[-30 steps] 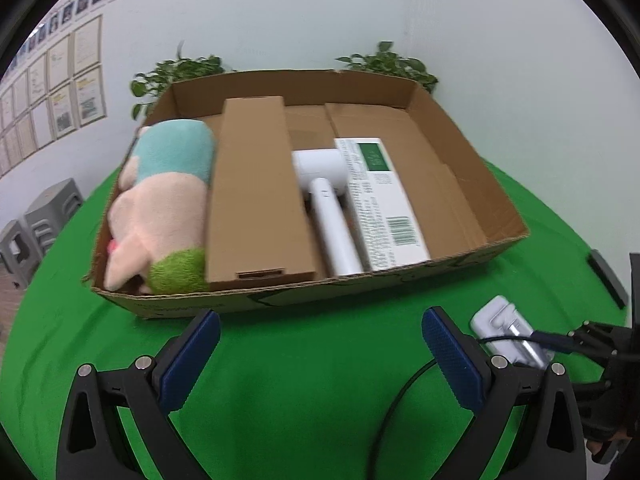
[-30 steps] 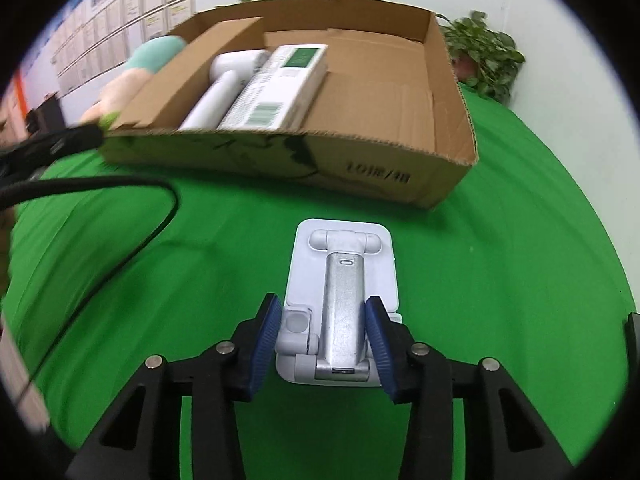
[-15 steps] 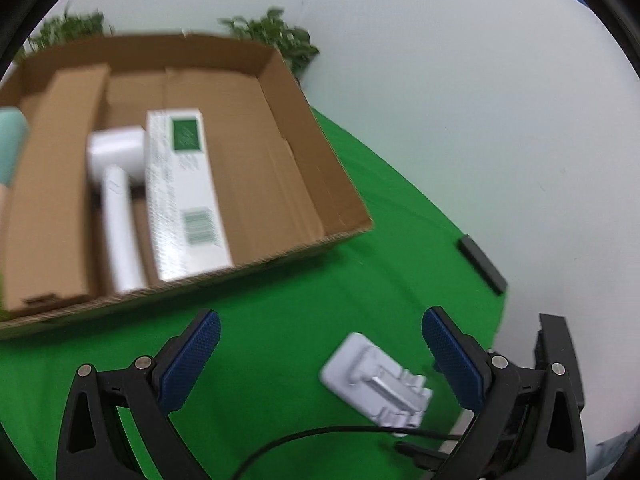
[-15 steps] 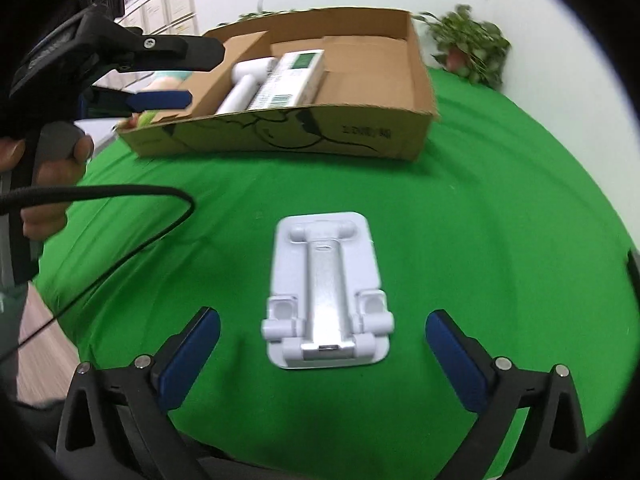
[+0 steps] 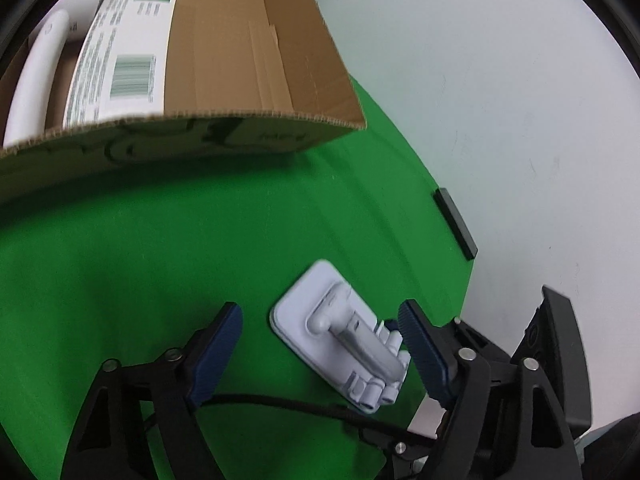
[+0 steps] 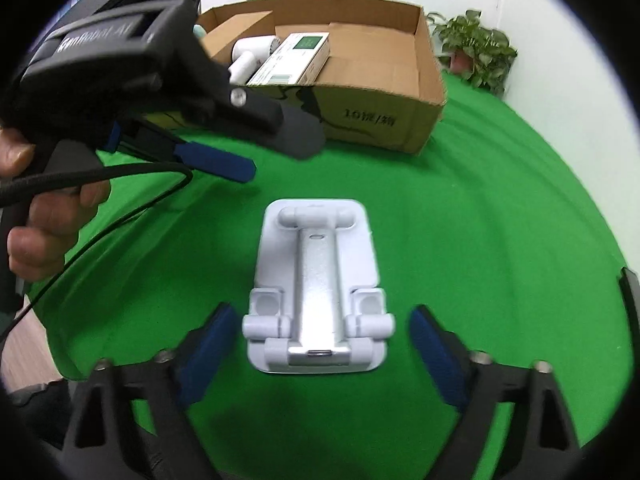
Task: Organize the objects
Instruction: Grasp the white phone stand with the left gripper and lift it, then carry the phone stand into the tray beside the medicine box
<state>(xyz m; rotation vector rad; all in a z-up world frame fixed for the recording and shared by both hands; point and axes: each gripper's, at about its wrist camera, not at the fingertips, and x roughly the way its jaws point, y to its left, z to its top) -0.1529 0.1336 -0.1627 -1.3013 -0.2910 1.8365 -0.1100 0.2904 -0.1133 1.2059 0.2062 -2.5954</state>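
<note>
A white folded phone stand (image 6: pixel 318 294) with a silver arm lies flat on the green cloth; it also shows in the left wrist view (image 5: pixel 342 334). My right gripper (image 6: pixel 320 344) is open, its blue pads on either side of the stand's near end, not touching. My left gripper (image 5: pixel 320 344) is open too, and the stand lies between its pads. The left gripper's body (image 6: pixel 168 92) shows in the right wrist view, held by a hand at the left, above the cloth.
A cardboard box (image 6: pixel 384 120) stands behind the stand, holding a white and green carton (image 6: pixel 296 58), a white hair dryer (image 6: pixel 250 58) and a brown carton. A black bar (image 5: pixel 456 224) lies at the table's right edge. A potted plant (image 6: pixel 476 48) stands by the wall.
My right gripper has let go of the stand and opened wide. My left gripper has swung right and down from the box until the stand lies between its pads.
</note>
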